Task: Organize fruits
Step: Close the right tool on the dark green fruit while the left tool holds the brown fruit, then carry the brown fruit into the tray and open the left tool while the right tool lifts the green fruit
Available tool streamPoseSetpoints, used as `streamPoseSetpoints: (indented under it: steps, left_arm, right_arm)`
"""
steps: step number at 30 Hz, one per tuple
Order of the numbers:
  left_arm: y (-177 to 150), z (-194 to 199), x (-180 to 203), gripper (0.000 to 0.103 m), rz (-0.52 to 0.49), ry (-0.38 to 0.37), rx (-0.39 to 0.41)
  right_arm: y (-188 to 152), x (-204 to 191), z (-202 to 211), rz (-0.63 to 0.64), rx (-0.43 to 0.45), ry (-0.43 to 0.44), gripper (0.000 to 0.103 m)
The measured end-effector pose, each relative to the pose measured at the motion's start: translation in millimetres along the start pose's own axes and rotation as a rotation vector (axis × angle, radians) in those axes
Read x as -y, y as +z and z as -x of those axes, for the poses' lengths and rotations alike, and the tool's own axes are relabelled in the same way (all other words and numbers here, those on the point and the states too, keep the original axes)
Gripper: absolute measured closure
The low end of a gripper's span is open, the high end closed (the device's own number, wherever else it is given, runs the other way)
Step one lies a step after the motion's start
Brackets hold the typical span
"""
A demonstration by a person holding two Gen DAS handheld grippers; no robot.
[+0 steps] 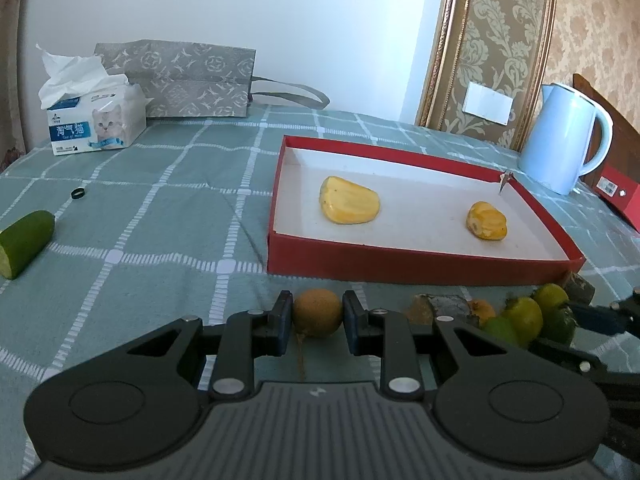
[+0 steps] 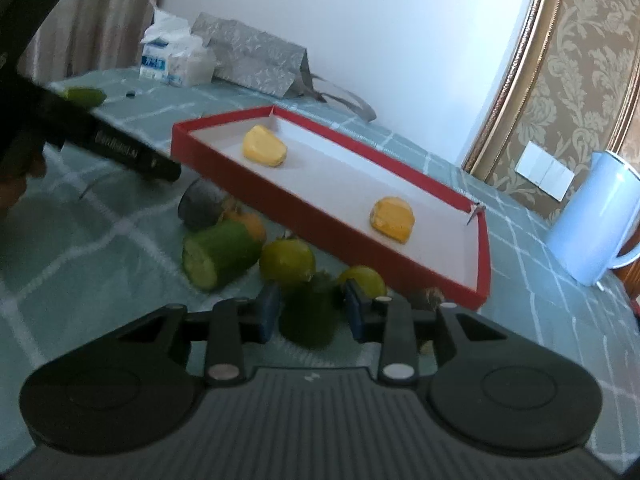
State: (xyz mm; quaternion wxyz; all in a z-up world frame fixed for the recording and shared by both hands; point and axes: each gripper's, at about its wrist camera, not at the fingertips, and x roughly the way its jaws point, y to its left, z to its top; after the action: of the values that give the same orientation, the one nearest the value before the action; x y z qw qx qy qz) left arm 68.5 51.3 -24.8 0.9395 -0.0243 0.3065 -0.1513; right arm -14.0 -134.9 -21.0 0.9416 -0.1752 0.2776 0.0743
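My left gripper (image 1: 318, 314) is shut on a small round brown fruit (image 1: 318, 311), held low over the tablecloth in front of the red tray (image 1: 400, 265). Two yellow fruit pieces (image 1: 349, 205) (image 1: 486, 221) lie on the tray's white floor. In the right wrist view my right gripper (image 2: 310, 312) is shut on a dark green fruit (image 2: 308, 318), just before the tray's near wall (image 2: 332, 236). Around it lie a cut cucumber piece (image 2: 220, 254), two yellow-green citrus fruits (image 2: 286, 260) (image 2: 362, 280), an orange fruit (image 2: 252, 224) and a dark lump (image 2: 202, 204).
A second cucumber piece (image 1: 24, 242) and a small black ring (image 1: 79, 193) lie at the left. At the back stand a tissue box (image 1: 96, 120) and a grey paper bag (image 1: 192, 80). A pale blue kettle (image 1: 560, 136) and a red box (image 1: 618, 196) stand right of the tray.
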Motion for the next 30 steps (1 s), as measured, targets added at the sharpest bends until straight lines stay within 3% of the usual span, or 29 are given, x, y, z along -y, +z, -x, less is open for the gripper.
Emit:
streamPoseSetpoints:
  steps: [15, 18, 30]
  left_arm:
    - [0, -1, -2, 0.077, 0.015, -0.007, -0.008]
    - [0, -2, -3, 0.077, 0.025, -0.008, -0.014]
    - [2, -2, -5, 0.077, 0.046, 0.054, -0.003]
  right_arm:
    - [-19, 39, 30, -0.227, 0.112, 0.017, 0.076]
    - [-19, 45, 32, -0.255, 0.157, 0.0, 0.076]
    - [-13, 57, 21, -0.305, 0.176, -0.034, 0.076]
